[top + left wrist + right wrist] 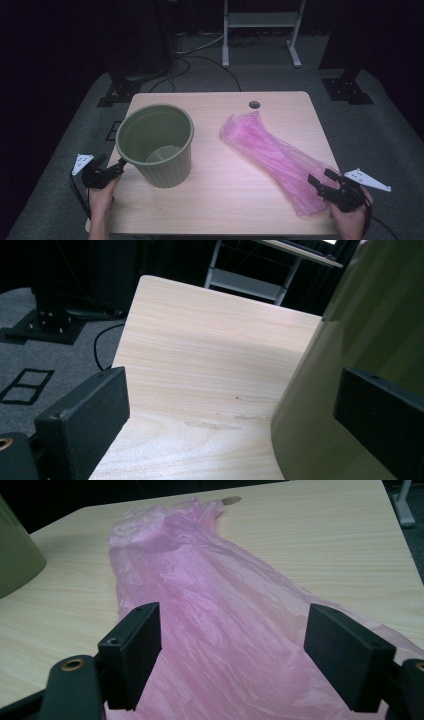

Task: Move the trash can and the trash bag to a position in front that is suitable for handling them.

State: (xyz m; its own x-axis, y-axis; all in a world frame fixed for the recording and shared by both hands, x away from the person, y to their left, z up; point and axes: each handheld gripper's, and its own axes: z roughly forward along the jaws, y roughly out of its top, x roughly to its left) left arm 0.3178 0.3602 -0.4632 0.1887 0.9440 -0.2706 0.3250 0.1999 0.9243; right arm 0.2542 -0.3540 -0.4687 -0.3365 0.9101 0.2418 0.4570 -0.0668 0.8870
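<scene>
Bin point(365, 330) cropped in left gripper point(230, 430) view, bag point(220, 615) end cut off.

My right gripper point(320, 181) is covering the near end of the pink plastic bag point(272, 152). The green bin point(365, 340) is running off the left gripper view's edge, hiding its rim and base.

A broad strip of bare surface point(220, 175) lies open between the green bin point(156, 145) and the pink bag point(280, 155). The bin blocks the left claw point(120, 164) close on its inner side. The bag sprawls right under the wide-spread right claw point(320, 179).
</scene>
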